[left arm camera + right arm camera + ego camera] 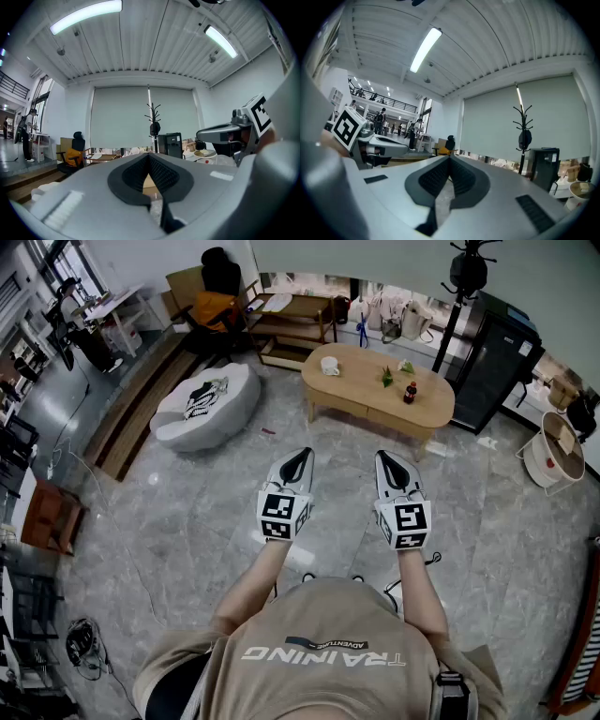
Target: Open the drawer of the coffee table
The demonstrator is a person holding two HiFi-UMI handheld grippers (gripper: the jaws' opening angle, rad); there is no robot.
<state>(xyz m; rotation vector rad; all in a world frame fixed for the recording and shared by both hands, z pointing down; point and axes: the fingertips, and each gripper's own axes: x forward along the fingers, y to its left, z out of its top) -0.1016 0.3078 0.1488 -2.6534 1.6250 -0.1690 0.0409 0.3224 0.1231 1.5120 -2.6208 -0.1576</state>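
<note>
Held level side by side, the left gripper and right gripper each have jaws pressed together on nothing (pads meeting at the tips). Well ahead across the grey floor stands the oval wooden coffee table, its drawer closed.

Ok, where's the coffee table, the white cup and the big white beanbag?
coffee table (356, 390), head view, on the bare wooden top.
white cup (329, 366), head view, on the cup's middle.
white beanbag (183, 427), head view, on its plain front side.
</note>
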